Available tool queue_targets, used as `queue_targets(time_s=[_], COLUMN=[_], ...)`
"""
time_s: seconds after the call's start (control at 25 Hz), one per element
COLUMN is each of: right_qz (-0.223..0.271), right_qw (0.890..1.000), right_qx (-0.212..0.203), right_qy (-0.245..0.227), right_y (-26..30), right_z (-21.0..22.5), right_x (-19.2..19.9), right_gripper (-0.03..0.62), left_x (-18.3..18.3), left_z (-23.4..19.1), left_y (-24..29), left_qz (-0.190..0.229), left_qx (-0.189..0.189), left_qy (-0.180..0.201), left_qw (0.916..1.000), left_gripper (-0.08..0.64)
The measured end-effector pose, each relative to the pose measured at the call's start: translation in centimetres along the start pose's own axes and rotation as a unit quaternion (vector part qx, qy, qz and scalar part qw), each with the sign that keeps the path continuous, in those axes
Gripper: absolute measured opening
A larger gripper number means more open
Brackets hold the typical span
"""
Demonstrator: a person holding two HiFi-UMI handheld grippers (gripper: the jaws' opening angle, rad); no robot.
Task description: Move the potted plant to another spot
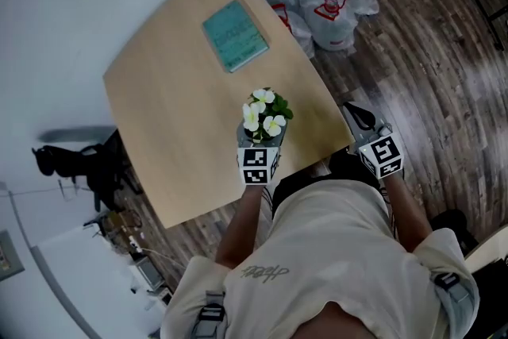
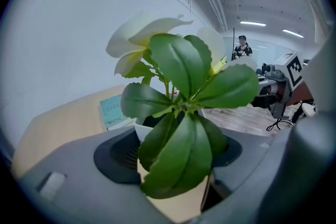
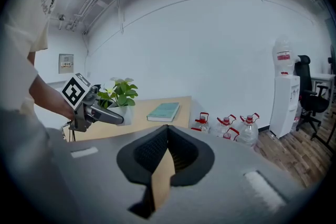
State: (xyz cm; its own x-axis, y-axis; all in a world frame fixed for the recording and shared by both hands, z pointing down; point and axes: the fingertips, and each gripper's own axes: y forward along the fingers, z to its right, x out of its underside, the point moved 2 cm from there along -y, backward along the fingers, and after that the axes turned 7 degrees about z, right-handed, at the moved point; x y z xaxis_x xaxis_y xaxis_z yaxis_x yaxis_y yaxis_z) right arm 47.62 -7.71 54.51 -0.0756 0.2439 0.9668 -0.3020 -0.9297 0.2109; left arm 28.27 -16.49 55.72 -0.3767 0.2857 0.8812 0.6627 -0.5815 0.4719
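Potted plant (image 2: 178,113) sits gripped between left gripper (image 2: 176,152) fingers (image 2: 113,155); right gripper (image 3: 168,131) fingers (image 3: 147,152) closed, empty.

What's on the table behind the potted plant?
A teal book lies flat on the table, apart from the potted plant. The left tongs cover the pot's base.

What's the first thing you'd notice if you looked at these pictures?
Most likely the potted plant with white flowers, held in the left gripper at the near edge of the wooden table. Next comes the teal book lying farther along the table, and then the water jugs with red handles standing on the floor beyond it.
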Motion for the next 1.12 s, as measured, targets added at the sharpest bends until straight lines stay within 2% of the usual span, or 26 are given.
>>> queue_targets(time_s=[0.48, 0.92, 1.12], right_qz=[-0.028, -0.058, -0.066], right_qw=[0.996, 0.994, 0.993], right_qx=[-0.079, -0.096, -0.102], right_qy=[-0.004, 0.009, 0.002], right_y=[0.7, 1.9, 2.8], right_z=[2.5, 4.5, 5.8], right_x=[1.5, 3.0, 2.5], right_gripper=[0.002, 0.003, 0.002], left_x=[0.2, 2.1, 2.6], left_z=[1.2, 0.9, 0.5], left_y=[4.0, 8.6, 10.5], left_qz=[-0.011, -0.021, -0.027], left_qx=[-0.052, -0.053, -0.053], left_qy=[-0.043, -0.058, -0.064], left_qw=[0.9976, 0.9967, 0.9962], left_gripper=[0.359, 0.357, 0.359])
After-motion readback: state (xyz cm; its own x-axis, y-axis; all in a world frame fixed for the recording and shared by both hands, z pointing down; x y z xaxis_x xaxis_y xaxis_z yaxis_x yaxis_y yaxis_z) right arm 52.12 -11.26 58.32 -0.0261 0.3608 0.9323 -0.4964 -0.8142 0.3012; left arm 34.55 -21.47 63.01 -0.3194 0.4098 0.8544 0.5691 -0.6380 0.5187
